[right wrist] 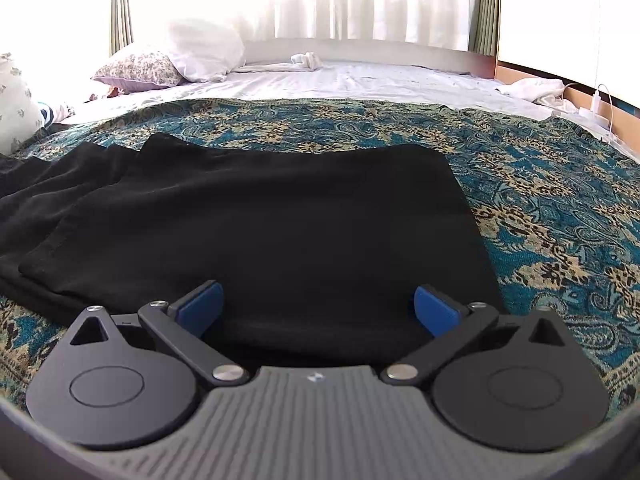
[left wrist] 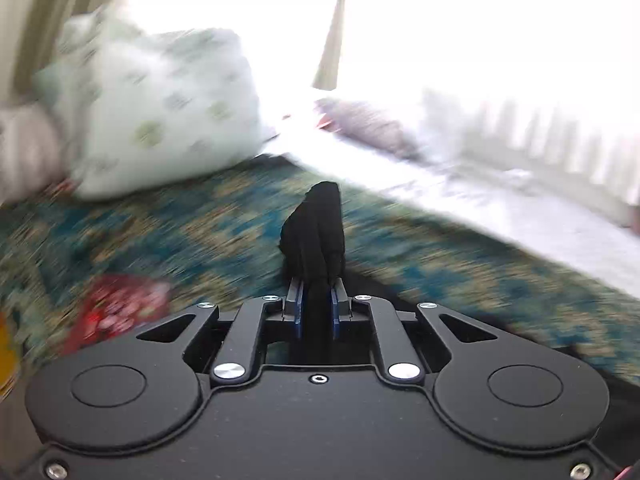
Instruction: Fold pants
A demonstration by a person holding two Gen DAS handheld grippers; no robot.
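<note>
A: Left gripper [left wrist: 316,300] status?
B: Clamped on a bunched fold of the black pants [left wrist: 316,232], raised above the patterned bedspread [left wrist: 180,232].
A: Right gripper [right wrist: 319,306]?
B: Fingers spread wide, grasping nothing; pants [right wrist: 260,232] lie flat on bedspread [right wrist: 560,208] directly ahead.

Left wrist view: low over the patterned bedspread [left wrist: 208,224], facing a spotted pillow [left wrist: 160,112] and bright window, blurred; right wrist view: close above the black pants [right wrist: 280,220], facing the bed's far edge and curtains; shared: bedspread, pants, white sheet [right wrist: 360,80].
</note>
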